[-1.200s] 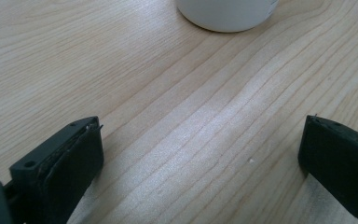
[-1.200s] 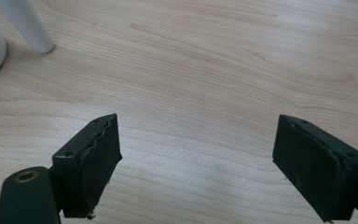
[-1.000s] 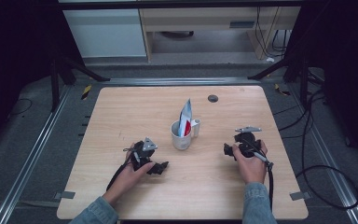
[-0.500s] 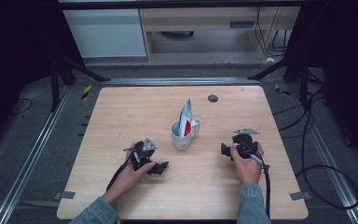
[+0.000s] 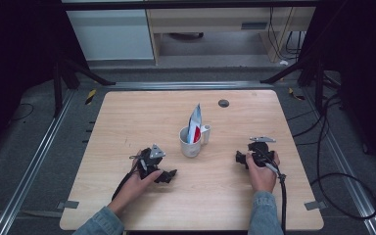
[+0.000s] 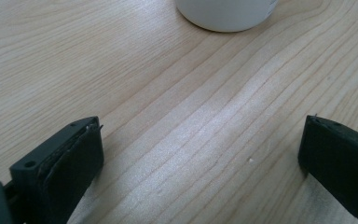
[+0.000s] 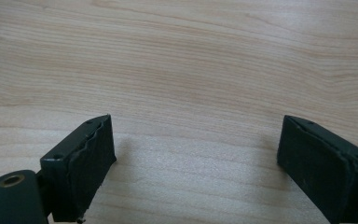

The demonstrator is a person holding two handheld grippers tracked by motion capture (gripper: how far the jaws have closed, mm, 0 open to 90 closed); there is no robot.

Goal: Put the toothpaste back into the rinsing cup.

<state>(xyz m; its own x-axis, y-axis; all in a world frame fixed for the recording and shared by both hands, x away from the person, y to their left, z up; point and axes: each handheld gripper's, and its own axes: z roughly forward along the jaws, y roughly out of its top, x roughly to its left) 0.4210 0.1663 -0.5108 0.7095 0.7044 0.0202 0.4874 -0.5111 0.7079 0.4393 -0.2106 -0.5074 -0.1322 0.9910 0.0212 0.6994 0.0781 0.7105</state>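
Note:
A white mug [image 5: 191,142] stands near the middle of the wooden table [image 5: 127,117], with a blue, white and red packet [image 5: 194,123] upright in it. My left gripper [image 5: 169,175] rests low on the table to the mug's left and nearer the front, held by a hand. In the left gripper view it [image 6: 200,158] is open over bare wood, and the mug's base [image 6: 226,14] sits ahead of it. My right gripper [image 5: 239,157] lies to the mug's right, its jaws turned toward the mug. In the right gripper view it [image 7: 196,154] is open with nothing between its jaws.
A small dark round hole [image 5: 223,103] sits near the table's far edge. Cables [image 5: 333,186] trail over the floor at the right. Metal rails [image 5: 34,161] run along the table's sides, and white cabinets [image 5: 117,34] stand behind.
My right gripper has shifted slightly left, toward the mug. The left gripper, the mug and the packet have stayed where they were.

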